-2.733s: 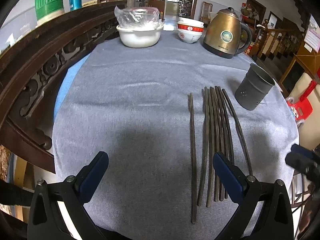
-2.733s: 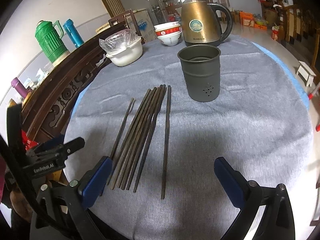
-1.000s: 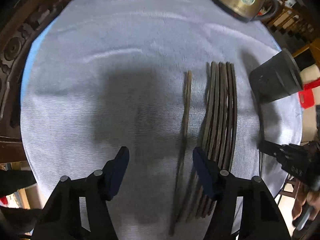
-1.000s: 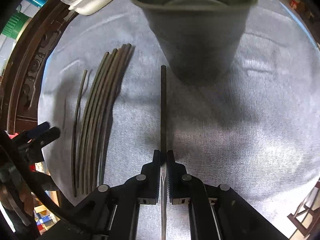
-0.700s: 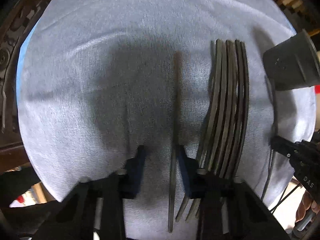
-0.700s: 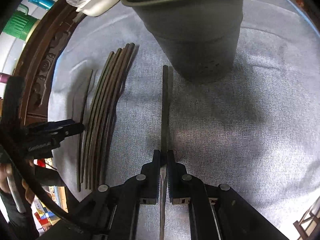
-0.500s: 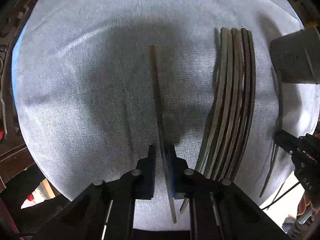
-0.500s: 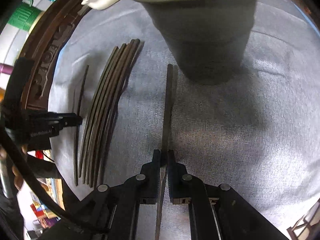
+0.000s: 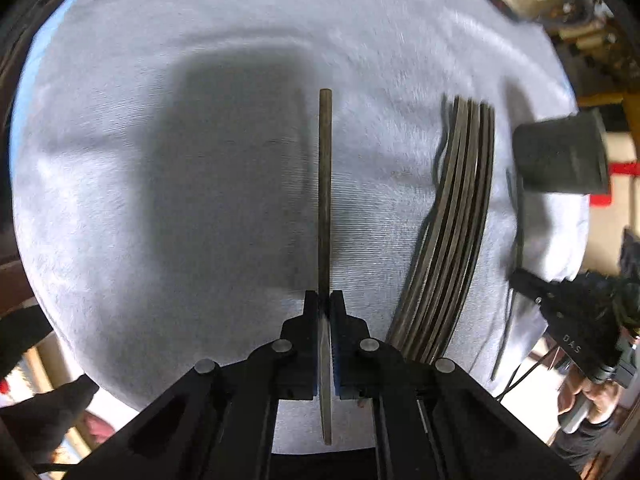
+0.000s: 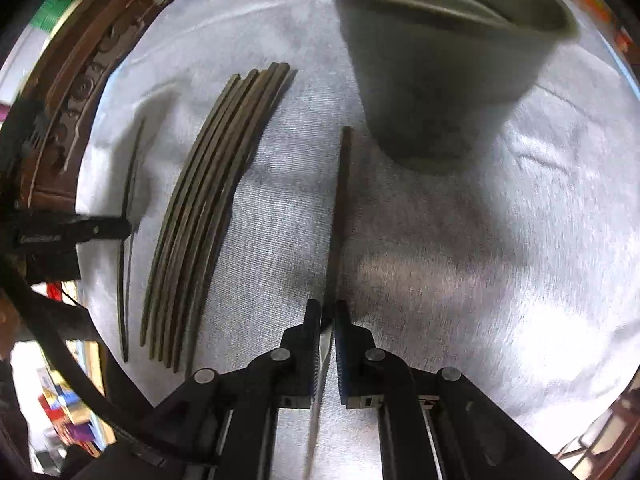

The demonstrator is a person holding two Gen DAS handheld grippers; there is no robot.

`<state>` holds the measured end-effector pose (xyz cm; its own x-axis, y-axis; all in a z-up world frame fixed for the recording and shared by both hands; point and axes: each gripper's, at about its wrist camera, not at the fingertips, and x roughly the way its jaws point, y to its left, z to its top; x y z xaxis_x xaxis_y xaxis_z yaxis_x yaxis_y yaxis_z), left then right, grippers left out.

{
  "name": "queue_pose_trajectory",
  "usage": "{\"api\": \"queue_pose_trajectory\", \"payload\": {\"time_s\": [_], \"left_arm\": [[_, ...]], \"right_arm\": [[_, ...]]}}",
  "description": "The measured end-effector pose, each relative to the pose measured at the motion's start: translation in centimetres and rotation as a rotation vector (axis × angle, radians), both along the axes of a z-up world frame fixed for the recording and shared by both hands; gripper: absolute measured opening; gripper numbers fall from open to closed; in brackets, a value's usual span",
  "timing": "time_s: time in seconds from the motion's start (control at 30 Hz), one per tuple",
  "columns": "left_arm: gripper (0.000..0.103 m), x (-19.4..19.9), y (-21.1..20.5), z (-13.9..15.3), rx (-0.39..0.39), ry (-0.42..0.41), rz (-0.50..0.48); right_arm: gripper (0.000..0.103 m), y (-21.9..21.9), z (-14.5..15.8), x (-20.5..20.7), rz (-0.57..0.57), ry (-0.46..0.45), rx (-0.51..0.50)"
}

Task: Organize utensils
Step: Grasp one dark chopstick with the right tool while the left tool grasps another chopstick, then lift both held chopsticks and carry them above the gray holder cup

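One chopstick is clamped by the left gripper over the cloth, beside the bundle. Another chopstick is pinched by the right gripper, its blurred tip seemingly just short of the cup.

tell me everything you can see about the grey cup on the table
The grey cup is a dark grey, matte container, metal or plastic by its look, tapering towards its base, open at the top with a thin rim. It stands on the grey tablecloth. The far tip of the chopstick in the right gripper lies just short of its base.
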<state>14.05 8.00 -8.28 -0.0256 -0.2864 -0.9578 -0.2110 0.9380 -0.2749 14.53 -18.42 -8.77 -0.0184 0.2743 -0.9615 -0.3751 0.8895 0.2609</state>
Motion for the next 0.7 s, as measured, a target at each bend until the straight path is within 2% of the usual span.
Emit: {"api": "queue_pose_trajectory", "payload": {"time_s": [0.13,0.2,0.3,0.47,0.57,0.7], "left_arm": [[0.005,-1.7,2.9,2.3,-0.022,-0.158,0.081],[0.005,-2.6,4.2,4.0,-0.026,-0.252,0.130],[0.005,-4.1,5.5,6.4,0.011,-0.408,0.193],[0.005,-7.0,4.7,8.3,0.090,-0.623,0.244],[0.005,-7.4,1.7,9.7,0.167,-0.742,0.243],[0.005,-7.8,-1.0,10.8,0.280,-0.879,0.216]], "right_arm": [[0.006,-1.6,0.9,-1.5,-0.077,-0.037,0.076],[0.006,-2.1,2.4,-2.6,-0.111,-0.086,0.109],[0.006,-3.1,4.9,-4.6,-0.182,-0.196,0.166],[0.006,-6.1,9.0,-7.6,-0.387,-0.509,0.201],[0.006,-7.9,11.3,-8.3,-0.466,-0.685,0.186],[0.006,-8.4,11.8,-8.9,-0.529,-0.874,0.146]]}}
